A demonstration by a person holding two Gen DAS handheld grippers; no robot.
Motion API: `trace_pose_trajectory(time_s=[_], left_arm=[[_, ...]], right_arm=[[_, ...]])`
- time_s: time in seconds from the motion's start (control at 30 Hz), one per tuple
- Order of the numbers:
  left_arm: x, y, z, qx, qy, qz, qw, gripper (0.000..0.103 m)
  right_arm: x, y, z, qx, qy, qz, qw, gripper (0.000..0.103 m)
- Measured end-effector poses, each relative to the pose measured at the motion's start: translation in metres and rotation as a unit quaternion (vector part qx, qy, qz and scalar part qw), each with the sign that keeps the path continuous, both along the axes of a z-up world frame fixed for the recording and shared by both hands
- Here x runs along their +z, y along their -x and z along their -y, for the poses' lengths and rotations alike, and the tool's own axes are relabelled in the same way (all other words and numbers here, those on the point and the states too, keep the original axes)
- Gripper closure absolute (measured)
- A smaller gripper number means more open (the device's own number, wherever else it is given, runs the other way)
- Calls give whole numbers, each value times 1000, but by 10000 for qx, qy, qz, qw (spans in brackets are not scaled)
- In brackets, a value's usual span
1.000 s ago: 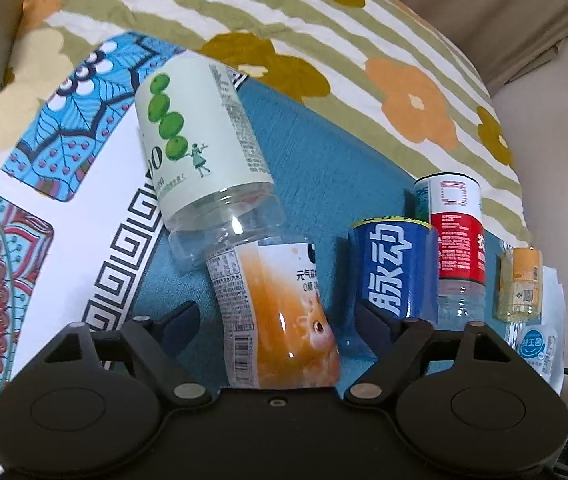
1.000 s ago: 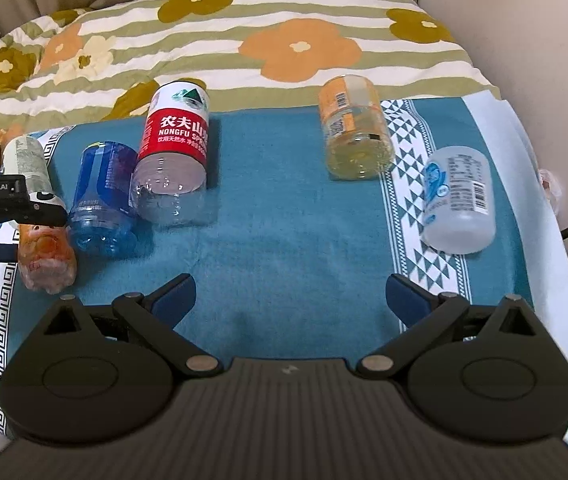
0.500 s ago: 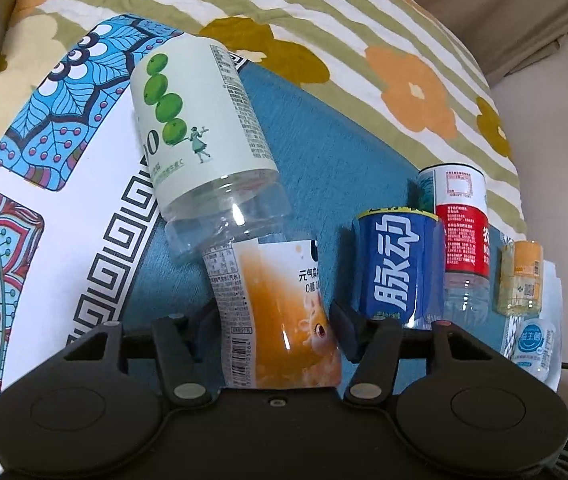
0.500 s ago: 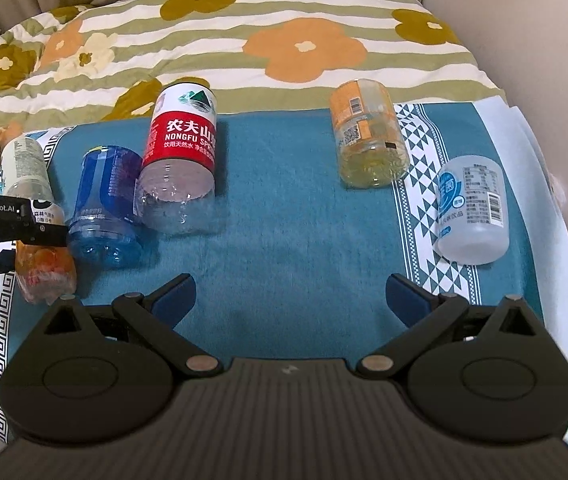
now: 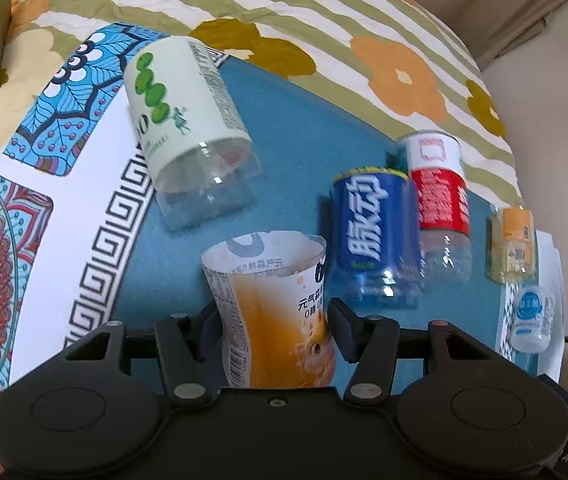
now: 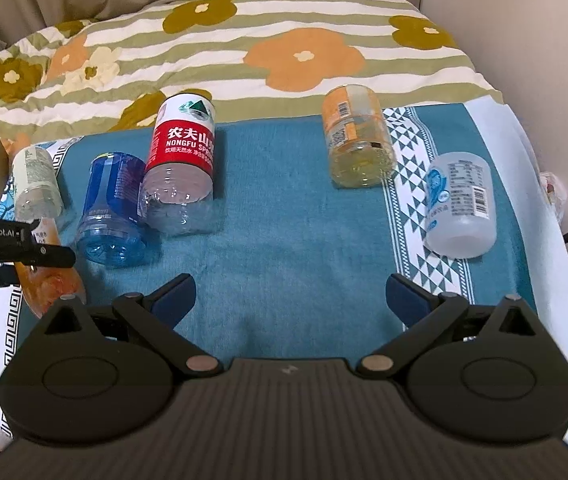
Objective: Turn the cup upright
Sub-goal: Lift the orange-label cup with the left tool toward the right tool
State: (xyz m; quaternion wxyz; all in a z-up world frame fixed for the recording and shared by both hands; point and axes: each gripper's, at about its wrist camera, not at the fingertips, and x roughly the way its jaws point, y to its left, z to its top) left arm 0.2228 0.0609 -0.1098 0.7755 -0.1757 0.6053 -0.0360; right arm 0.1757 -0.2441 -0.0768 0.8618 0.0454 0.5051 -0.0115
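Several cut-bottle cups lie on a teal cloth (image 6: pixel 292 240) on a bed. My left gripper (image 5: pixel 272 320) is shut on the orange-label cup (image 5: pixel 272 312), which is lifted and tilted so its open rim faces away from the camera. In the right wrist view the same orange-label cup (image 6: pixel 50 284) shows at the far left, with the left gripper (image 6: pixel 16 248) across it. The green-dot cup (image 5: pixel 188 128), blue cup (image 5: pixel 372 236) and red-label cup (image 5: pixel 440 196) lie on their sides. My right gripper (image 6: pixel 290 296) hangs open above bare cloth, holding nothing.
A yellow-orange cup (image 6: pixel 356 140) and a white-label cup (image 6: pixel 460 204) lie on their sides at the right. A floral striped quilt (image 6: pixel 244 52) covers the bed behind. A wall (image 6: pixel 544 40) stands to the right. Patterned cloth borders (image 5: pixel 44 208) lie at the left.
My left gripper closed on the orange-label cup and raised it, tipping its open end up and away from the green-dot cup. The right gripper stayed open and shifted only slightly.
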Motion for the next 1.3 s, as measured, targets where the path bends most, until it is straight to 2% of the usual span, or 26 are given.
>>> trace_pose_trajectory(time_s=[0.4, 0.67, 0.9, 1.13, 1.2, 1.27, 1.3], left_arm=[[12, 38, 67, -978, -56, -86, 9952, 43], [-3, 72, 126, -1644, -153, -292, 9858, 43], [-15, 79, 154, -1732, -388, -197, 9839, 43], [-21, 77, 161, -1616, -566, 14, 9852, 41], [-22, 78, 163, -1597, -628, 65, 9851, 37], [-21, 80, 165, -1570, -707, 135, 9850, 16], [-20, 81, 166, -1536, -727, 193, 9853, 13]], right_arm=[[11, 46, 44, -343, -123, 195, 9991, 0], [7, 84, 82, -533, -248, 150, 9982, 0], [-5, 101, 103, -415, -349, 162, 9984, 0], [-17, 106, 108, -194, -411, 149, 9989, 0], [-18, 105, 109, -161, -433, 149, 9988, 0], [-18, 105, 110, -135, -449, 156, 9988, 0], [-18, 106, 111, -121, -452, 160, 9988, 0]])
